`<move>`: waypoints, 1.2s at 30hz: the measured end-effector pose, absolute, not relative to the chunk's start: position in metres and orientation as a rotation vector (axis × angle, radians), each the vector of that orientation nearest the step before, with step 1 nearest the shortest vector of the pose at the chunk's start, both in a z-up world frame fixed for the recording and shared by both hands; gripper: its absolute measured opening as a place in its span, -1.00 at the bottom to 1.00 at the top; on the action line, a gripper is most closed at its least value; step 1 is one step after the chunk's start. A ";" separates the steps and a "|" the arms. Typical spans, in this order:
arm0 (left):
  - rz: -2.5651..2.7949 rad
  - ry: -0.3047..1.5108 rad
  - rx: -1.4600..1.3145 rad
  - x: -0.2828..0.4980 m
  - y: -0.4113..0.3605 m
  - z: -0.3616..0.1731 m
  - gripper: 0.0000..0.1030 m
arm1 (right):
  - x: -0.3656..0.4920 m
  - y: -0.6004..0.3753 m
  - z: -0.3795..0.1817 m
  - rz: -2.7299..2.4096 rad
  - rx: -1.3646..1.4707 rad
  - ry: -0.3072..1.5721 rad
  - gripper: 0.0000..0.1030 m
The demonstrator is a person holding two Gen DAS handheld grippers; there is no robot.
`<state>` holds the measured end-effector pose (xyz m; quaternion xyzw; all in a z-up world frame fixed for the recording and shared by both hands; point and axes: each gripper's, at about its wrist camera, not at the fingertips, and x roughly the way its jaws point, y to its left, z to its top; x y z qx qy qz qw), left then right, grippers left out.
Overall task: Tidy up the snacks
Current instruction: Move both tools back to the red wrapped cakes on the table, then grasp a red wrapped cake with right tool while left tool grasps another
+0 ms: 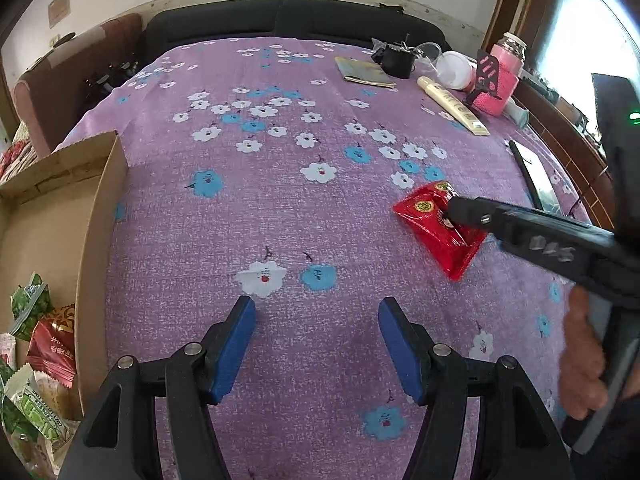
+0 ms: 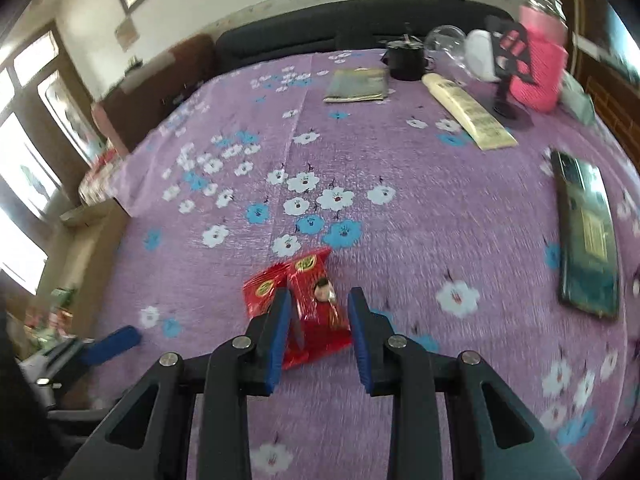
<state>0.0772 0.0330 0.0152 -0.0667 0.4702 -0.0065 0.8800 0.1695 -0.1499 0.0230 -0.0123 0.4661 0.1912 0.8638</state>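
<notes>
Two overlapping red snack packets [image 2: 320, 312] lie flat on the purple flowered tablecloth [image 2: 400, 184]. My right gripper [image 2: 320, 293] points down over them with its blue pads on either side of the nearer packet; a narrow gap shows at the right pad, and the packet is not lifted. In the left wrist view the red packets [image 1: 434, 226] sit right of centre, with the right gripper [image 1: 454, 210] reaching in from the right and its tip on them. My left gripper [image 1: 316, 303] hangs open over bare cloth, nothing between its fingers.
A cardboard box [image 1: 102, 216] with several snack packets [image 1: 50, 344] stands at the left edge. A phone [image 2: 588, 240], a cream tube [image 2: 468, 114], a pink bottle [image 2: 540, 72], a black cup [image 2: 406, 62] and a booklet [image 2: 358, 86] lie at the far right. A person's hand [image 1: 584, 360] holds the right gripper's handle.
</notes>
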 end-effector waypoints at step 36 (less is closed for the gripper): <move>0.003 1.029 -0.216 0.101 0.007 0.029 0.14 | 0.115 -0.181 0.043 0.410 0.104 0.859 -0.65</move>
